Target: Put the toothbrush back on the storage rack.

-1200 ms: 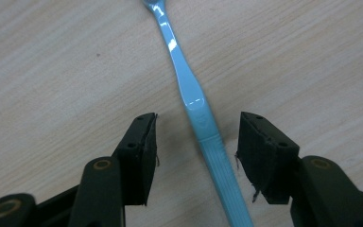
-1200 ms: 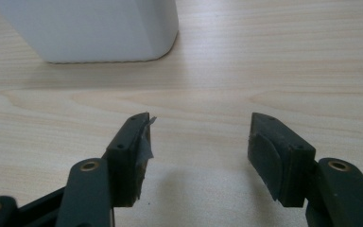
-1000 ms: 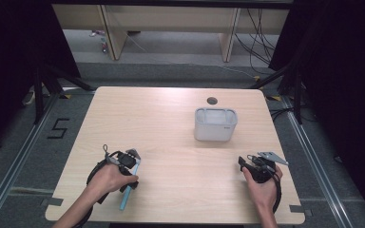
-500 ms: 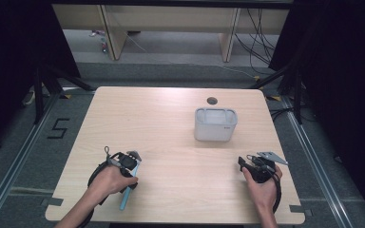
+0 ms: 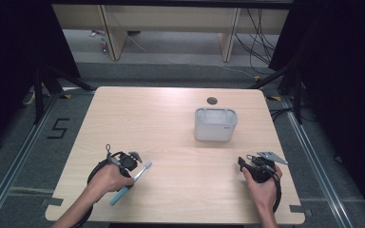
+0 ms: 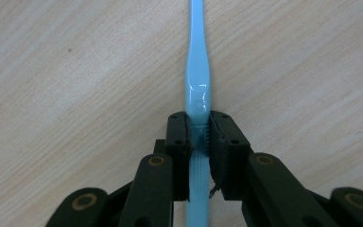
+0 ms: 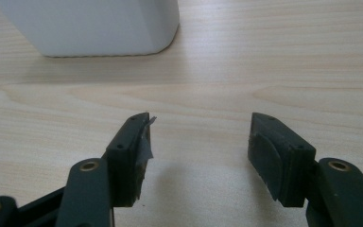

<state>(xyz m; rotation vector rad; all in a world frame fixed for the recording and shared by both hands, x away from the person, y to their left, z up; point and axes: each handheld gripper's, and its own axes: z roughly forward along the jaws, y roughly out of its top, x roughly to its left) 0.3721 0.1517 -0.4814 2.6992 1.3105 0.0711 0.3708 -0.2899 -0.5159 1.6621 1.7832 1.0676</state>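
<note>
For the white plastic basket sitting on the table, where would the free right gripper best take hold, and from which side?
Probably the rim. The white plastic basket stands upright, mouth open upward, and its smooth walls look wider than the open right gripper spreads. Coming from above, one jaw inside and one outside the near wall, which faces that gripper across bare wooden table, seems surest.

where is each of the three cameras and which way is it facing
High view: above the person's side, looking forward and down on the table; both forearms, left hand-held gripper, right hand-held gripper.
Left gripper view: rides the left hand-held gripper, looking along jaws clamped on the blue toothbrush.
Right gripper view: rides the right hand-held gripper, open jaws facing the white container.
Shared: high and left views share the toothbrush; high and right, the container.
</note>
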